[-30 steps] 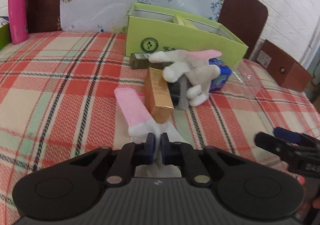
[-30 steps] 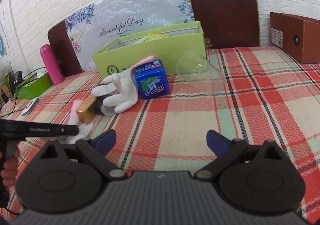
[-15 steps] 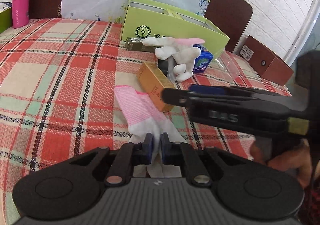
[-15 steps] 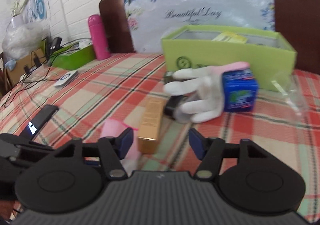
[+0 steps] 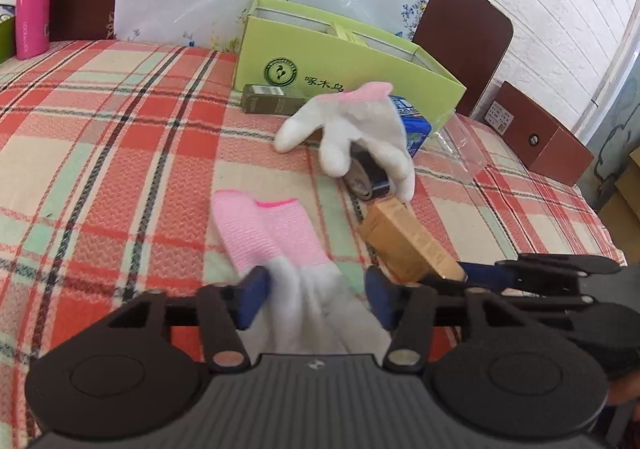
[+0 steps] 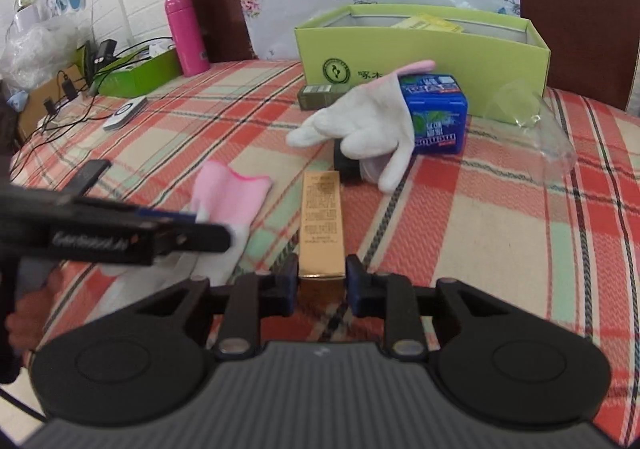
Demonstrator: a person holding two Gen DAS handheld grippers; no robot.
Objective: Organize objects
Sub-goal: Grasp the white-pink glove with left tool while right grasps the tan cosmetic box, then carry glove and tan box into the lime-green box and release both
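The left gripper has let go: its jaws, pinched shut on the near glove a second ago, now stand wide apart with the white fabric lying loose between them on the plaid worktop. The right gripper has swung in from the side and narrowed; its jaws now bracket the near end of the gold carton, touching or all but touching its sides, so a firm grip is likely but not certain. I judge that the effort passes from glove to carton. Beyond lie the second glove, draped over a dark item and against the blue tin, and the open green box, the probable destination.
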